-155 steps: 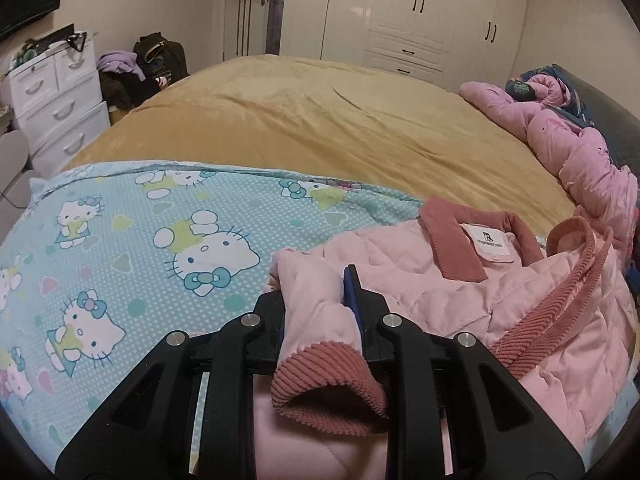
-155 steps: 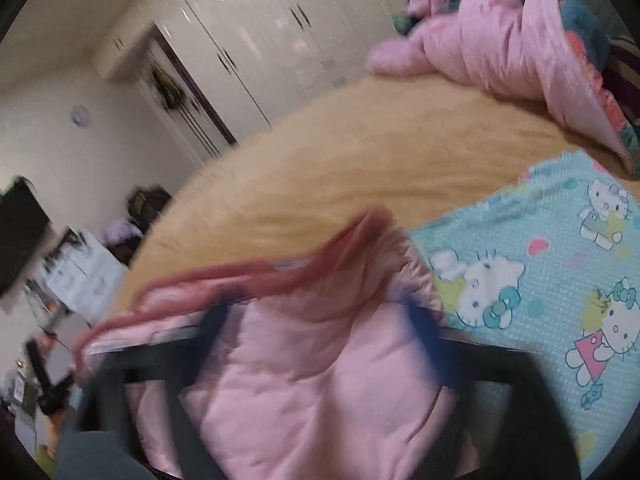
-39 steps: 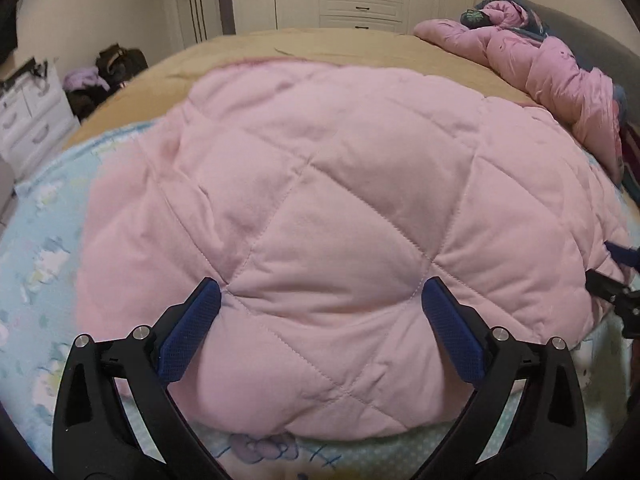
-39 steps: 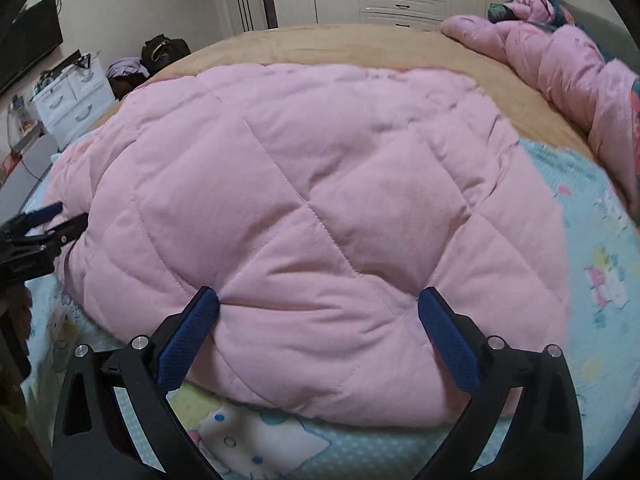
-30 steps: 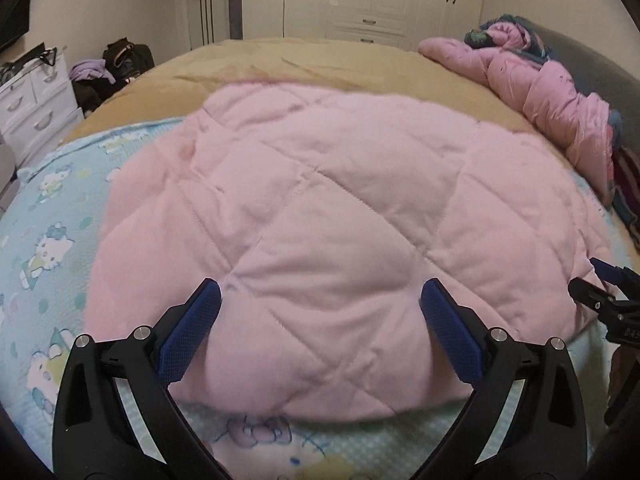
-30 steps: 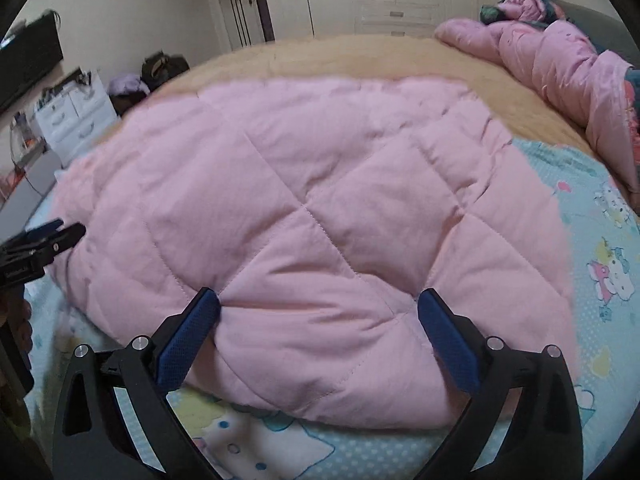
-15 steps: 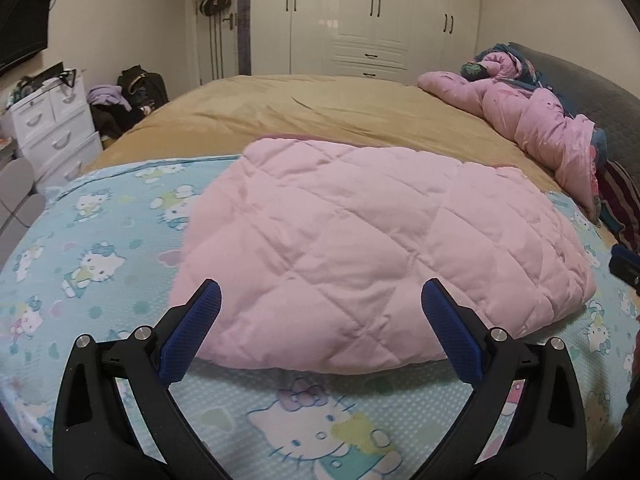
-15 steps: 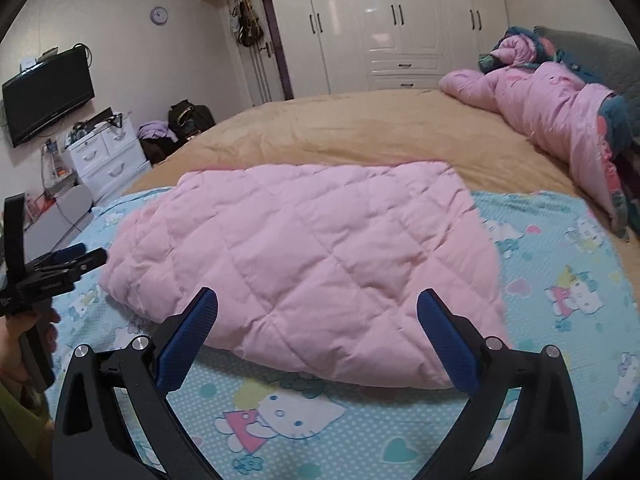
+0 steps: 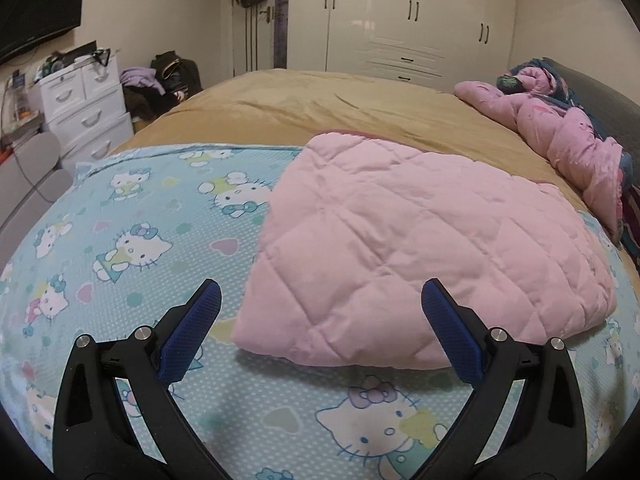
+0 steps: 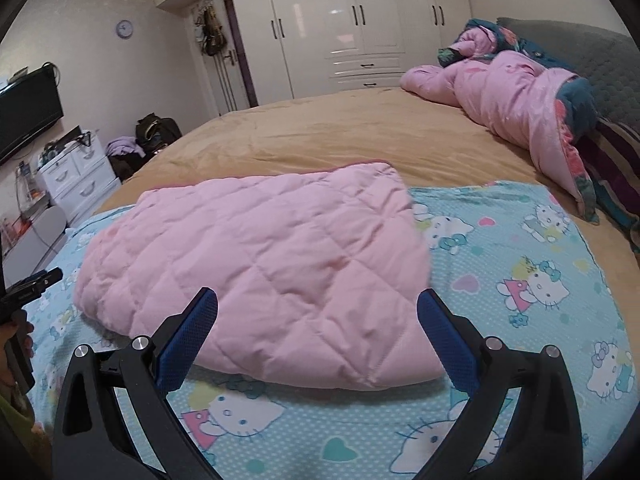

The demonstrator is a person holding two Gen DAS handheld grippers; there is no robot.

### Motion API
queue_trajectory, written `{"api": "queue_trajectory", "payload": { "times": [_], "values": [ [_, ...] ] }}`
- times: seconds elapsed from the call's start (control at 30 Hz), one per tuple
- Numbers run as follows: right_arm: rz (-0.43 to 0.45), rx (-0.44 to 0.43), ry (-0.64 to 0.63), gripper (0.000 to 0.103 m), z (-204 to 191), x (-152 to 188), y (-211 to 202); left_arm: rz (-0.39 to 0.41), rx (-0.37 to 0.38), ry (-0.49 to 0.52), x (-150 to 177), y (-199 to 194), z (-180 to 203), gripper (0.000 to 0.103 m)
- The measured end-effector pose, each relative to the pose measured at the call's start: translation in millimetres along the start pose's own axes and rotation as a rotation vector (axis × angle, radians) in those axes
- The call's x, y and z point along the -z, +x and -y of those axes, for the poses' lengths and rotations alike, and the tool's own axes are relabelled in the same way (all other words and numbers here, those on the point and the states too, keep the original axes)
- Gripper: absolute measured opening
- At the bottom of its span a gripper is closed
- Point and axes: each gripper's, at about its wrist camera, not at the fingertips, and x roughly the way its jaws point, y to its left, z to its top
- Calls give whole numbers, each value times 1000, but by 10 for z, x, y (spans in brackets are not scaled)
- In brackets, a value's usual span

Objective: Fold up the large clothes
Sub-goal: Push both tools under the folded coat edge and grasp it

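A pink quilted jacket (image 9: 420, 240) lies folded into a flat rectangle on the light blue Hello Kitty sheet (image 9: 132, 240); it also shows in the right wrist view (image 10: 264, 264). My left gripper (image 9: 320, 316) is open and empty, held back from the jacket's near edge. My right gripper (image 10: 318, 316) is open and empty, also just short of the near edge. The left gripper's tip shows at the far left of the right wrist view (image 10: 38, 282).
The sheet lies on a tan bed cover (image 9: 320, 108). A crumpled pink duvet (image 10: 516, 100) sits at the right by the grey headboard (image 10: 592, 52). White drawers (image 9: 84, 108), bags and a wardrobe (image 10: 360, 20) stand beyond the bed.
Both grippers have pulled back and up from the folded jacket, so it looks smaller and more of the sheet shows. Earlier the left gripper held a sleeve cuff; now it is open.
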Motion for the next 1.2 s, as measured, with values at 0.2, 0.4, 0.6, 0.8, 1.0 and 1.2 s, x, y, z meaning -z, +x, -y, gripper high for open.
{"api": "queue_trajectory", "payload": {
  "times": [0.2,0.4,0.6,0.8,1.0,1.2],
  "values": [
    [-25,37,34,99,194,60,125,-32,-10,-38,38,166,-168,94],
    [-63,50,51,99,307,133,299,-61,-7,-66,74,322,-270,94],
    [-98,57,69,99,384,182,503,-98,27,-107,118,470,-330,94],
    [-165,48,109,99,502,212,786,-142,87,-160,148,671,-364,94],
    [-244,-19,190,99,672,270,1097,-158,141,-200,132,834,-404,94],
    [-298,-133,282,99,841,299,1376,-189,205,-212,97,1037,-444,95]
  ]
}}
